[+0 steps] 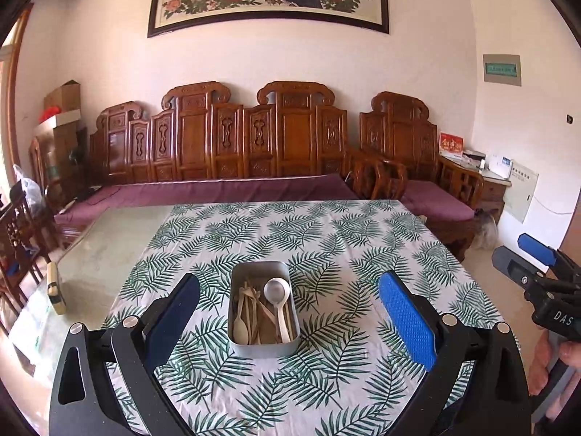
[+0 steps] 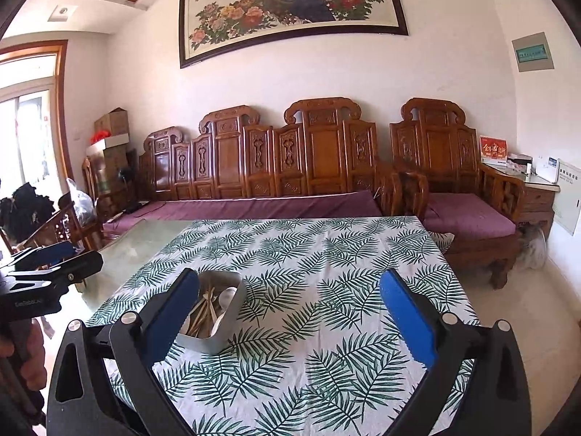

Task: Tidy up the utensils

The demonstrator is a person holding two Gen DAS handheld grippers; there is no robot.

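Tin [image 1: 264,309] sits on the tablecloth [image 1: 326,239], nearer the table's near edge than its far one. Spoons [image 1: 276,292] and sticks lie inside it. Sofa [image 1: 218,189] runs behind the table's far edge.

Utensils gathered in a metal tin on the leaf-print cloth

A rectangular grey metal tin [image 1: 264,341] with rounded corners and low upright walls stands open on the white tablecloth printed with green fern leaves [image 1: 326,239], near its front half and well apart from the cloth's edges. Inside lies a loose heap of pale wooden utensils [image 1: 254,312]: slim sticks and small spoons crossing one another, a rounded spoon bowl toward the near left corner. On top rests a white ceramic soup spoon [image 1: 276,292], its round bowl facing up toward the far end and its handle running toward the near wall.
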